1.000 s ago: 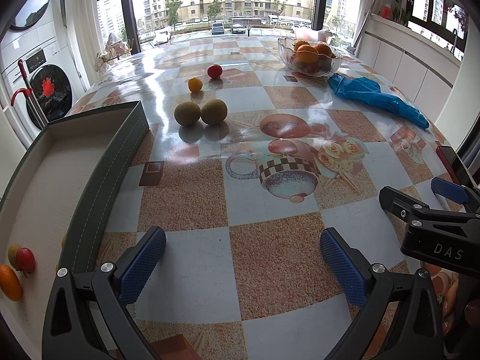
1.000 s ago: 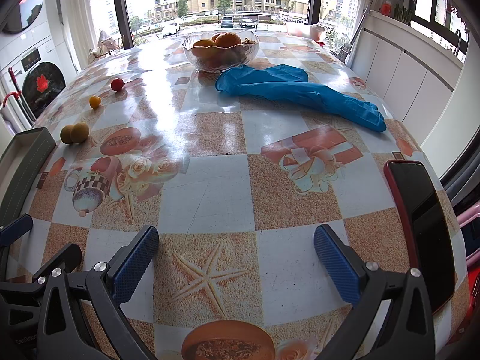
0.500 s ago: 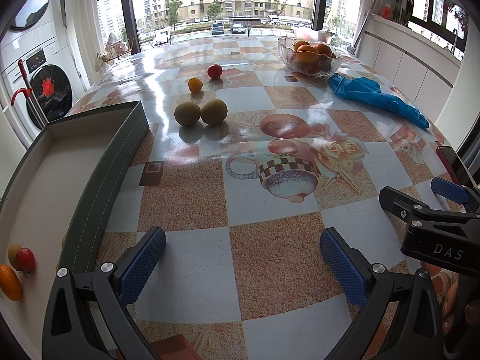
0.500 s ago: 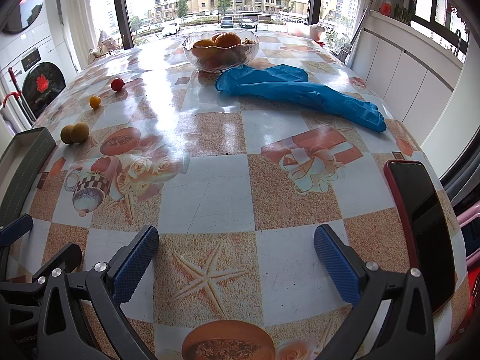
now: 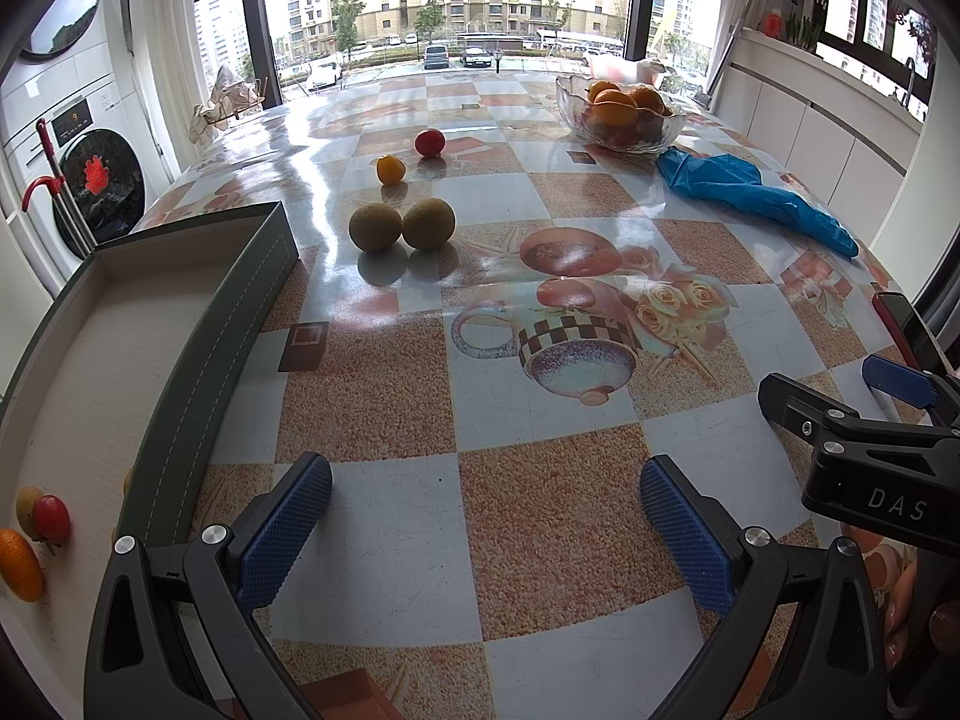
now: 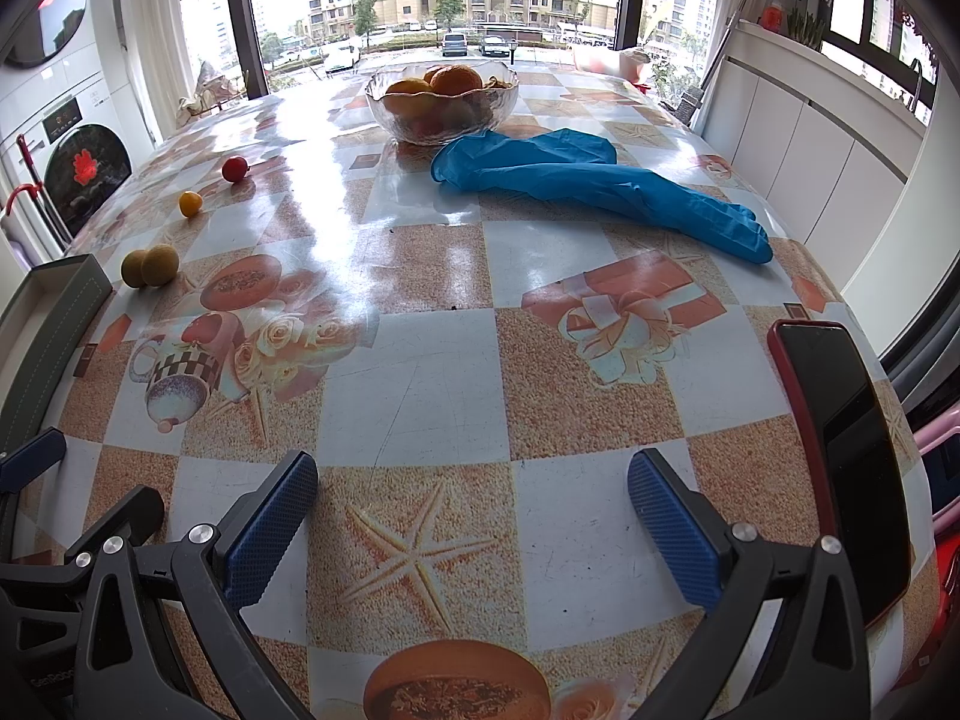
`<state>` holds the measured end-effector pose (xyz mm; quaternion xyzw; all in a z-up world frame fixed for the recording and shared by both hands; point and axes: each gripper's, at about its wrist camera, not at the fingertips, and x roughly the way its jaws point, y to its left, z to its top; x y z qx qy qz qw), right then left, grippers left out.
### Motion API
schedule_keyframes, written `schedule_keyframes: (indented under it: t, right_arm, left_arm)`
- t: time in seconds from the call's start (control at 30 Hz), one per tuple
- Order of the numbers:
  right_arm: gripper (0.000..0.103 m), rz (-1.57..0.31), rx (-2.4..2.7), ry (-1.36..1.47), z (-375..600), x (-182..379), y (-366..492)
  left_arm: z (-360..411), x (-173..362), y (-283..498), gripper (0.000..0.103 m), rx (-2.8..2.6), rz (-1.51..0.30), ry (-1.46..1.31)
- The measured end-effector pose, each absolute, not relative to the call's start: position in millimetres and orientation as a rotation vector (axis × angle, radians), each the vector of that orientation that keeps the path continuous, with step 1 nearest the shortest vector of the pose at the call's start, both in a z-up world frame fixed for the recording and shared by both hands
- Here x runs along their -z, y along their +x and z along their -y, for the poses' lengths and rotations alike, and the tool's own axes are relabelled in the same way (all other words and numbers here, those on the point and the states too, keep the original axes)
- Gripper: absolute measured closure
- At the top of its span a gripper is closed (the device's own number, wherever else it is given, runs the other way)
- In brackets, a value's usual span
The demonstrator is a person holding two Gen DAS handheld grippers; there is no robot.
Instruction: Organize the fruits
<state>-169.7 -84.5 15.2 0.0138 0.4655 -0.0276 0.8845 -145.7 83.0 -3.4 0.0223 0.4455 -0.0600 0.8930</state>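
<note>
Two brown-green round fruits (image 5: 401, 225) lie side by side on the table, with a small orange fruit (image 5: 390, 169) and a red tomato (image 5: 429, 142) beyond them. They also show in the right wrist view (image 6: 150, 265). A grey tray (image 5: 180, 396) at the left holds a red tomato (image 5: 50, 518) and an orange fruit (image 5: 20, 564) near its front corner. A glass bowl (image 6: 441, 102) of oranges stands at the back. My left gripper (image 5: 485, 531) is open and empty, low over the table's near part. My right gripper (image 6: 473, 525) is open and empty, to its right.
A blue rubber glove (image 6: 600, 186) lies in front of the bowl. A phone in a red case (image 6: 840, 450) lies near the table's right edge. A washing machine (image 5: 72, 180) stands beyond the table's left side. White cabinets (image 6: 810, 138) line the right wall.
</note>
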Motion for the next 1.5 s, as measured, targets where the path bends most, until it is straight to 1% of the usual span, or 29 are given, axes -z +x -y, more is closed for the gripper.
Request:
schedule_keyframes:
  t: [0.9,1.33,1.5]
  right_arm:
    - [0.0,-0.968,0.057,0.029,84,-15,-170]
    - [0.0,-0.968,0.058,0.029,84,-15,-170]
    - [0.0,-0.968,0.057,0.029,84,-15,-170]
  left_arm:
    - [-83,3,-146,0.0,0.122,-0.925,0.046]
    - [-134,-10,-129,0.0,-0.001,-0.916,-0.007]
    - [-118,-11,-141,0.0,0.038,-0.895,0.003]
